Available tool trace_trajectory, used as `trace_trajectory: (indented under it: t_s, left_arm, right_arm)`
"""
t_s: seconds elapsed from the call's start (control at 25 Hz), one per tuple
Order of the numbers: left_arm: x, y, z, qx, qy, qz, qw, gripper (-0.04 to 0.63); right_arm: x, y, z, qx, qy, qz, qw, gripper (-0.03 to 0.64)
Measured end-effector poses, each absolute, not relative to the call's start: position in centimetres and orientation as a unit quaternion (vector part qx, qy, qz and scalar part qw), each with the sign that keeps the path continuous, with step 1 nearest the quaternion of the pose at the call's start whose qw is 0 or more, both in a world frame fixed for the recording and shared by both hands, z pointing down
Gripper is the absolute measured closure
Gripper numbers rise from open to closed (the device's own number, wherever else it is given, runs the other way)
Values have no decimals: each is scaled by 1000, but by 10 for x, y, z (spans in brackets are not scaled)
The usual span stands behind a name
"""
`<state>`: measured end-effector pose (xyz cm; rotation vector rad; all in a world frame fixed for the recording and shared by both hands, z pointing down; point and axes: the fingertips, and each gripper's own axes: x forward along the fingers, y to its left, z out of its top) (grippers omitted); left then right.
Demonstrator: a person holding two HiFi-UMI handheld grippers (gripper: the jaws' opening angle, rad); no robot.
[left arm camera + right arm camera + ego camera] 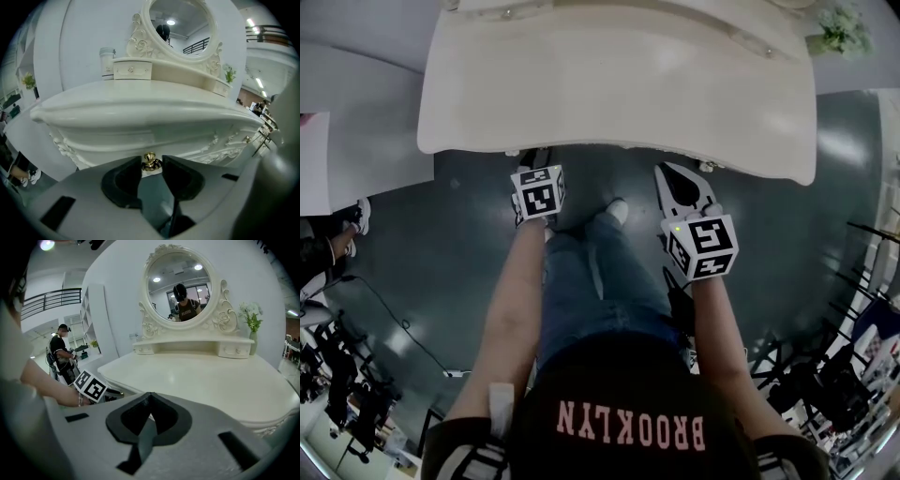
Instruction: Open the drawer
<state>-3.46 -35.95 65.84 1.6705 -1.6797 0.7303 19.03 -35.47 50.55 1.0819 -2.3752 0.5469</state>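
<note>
Left tool apart around one brass knob, right tool closed, empty

It's a big open hall fitted out as a studio rather than a home: a cream dressing table with an oval mirror stands before a white partition on a glossy dark floor, below a mezzanine railing, with another person nearby.

The tabletop's overhanging near edge roofs the drawer knob, which is reachable from the near side below it, over open floor.
</note>
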Motion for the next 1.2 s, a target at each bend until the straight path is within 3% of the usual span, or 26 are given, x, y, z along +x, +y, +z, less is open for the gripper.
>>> trace_trajectory:
  t_s: [0.08,1.2]
  left_arm:
    - [-35,-360,657,638,-642,273,325,476]
    - [-30,-324,658,638,-639,268,335,477]
  right_arm:
    - [194,-356,505,397,-864,199,236,620]
    - [197,-335,499,382,-877,182,230,620]
